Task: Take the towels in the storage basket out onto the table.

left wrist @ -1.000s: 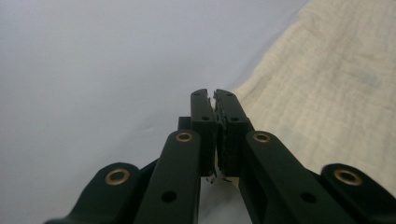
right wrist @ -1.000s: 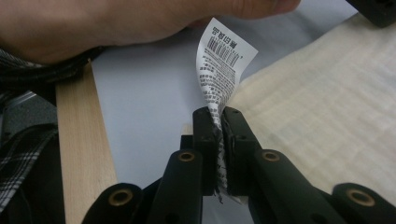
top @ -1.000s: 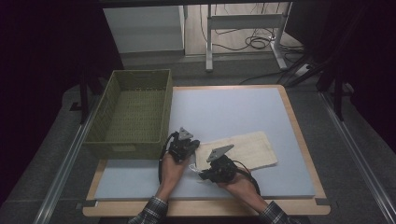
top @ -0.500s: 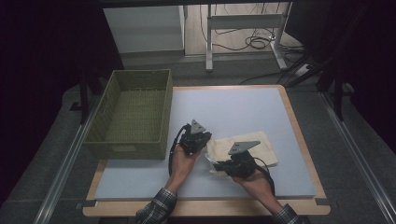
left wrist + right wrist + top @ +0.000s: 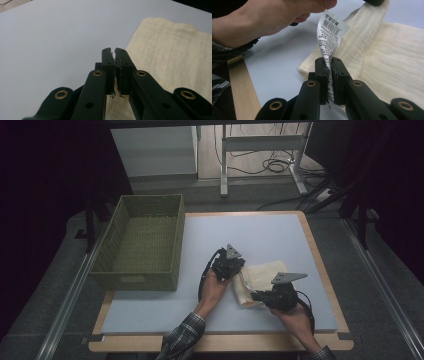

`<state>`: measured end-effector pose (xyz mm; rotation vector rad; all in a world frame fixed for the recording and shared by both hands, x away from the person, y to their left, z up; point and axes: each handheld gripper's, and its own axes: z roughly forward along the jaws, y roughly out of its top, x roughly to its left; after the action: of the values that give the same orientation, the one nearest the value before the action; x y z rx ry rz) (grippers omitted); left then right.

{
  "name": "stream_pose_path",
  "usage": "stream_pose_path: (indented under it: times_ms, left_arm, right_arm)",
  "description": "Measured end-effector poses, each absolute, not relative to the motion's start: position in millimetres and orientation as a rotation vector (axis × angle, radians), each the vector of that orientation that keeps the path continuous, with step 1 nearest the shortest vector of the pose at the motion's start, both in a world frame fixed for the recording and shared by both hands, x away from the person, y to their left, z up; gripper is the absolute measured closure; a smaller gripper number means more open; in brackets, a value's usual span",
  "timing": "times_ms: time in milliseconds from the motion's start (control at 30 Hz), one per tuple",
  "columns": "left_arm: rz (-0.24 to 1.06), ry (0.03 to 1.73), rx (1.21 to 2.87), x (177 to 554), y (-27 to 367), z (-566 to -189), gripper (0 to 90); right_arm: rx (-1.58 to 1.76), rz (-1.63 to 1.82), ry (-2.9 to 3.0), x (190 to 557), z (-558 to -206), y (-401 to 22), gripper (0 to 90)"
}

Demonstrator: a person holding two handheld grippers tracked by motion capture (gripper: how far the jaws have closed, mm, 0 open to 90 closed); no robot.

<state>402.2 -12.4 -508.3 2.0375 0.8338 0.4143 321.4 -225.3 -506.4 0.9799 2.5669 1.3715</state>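
A cream cloth lies on the blue mat, its left edge lifted into a fold. My left gripper is shut on a thin bit of that edge; in the left gripper view the left gripper has frayed fabric pinched between its pads, and the cloth spreads to the right. My right gripper holds the near corner. In the right gripper view the right gripper is shut on the white printed label of the cloth. The other hand is close above.
A green woven basket, nothing in it, stands at the left beside the blue mat. The wooden table edge runs along the front. Beyond the table are a white panel and cables on the floor.
Both hands have moved to the right across the mat, drawing the cloth's left edge with them, so the cloth now lies narrower. Both pairs of jaws stay closed.
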Motion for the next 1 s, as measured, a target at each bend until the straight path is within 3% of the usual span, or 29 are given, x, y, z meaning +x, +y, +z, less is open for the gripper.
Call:
stream_pose_path:
  times_ms: [1000]
  left_arm:
    - [0.4, 0.693, 2.133, 434.9, -113.6, -502.8, 86.1]
  right_arm:
    - [1.172, 1.274, 2.382, 324.8, -504.4, -313.1, 83.8]
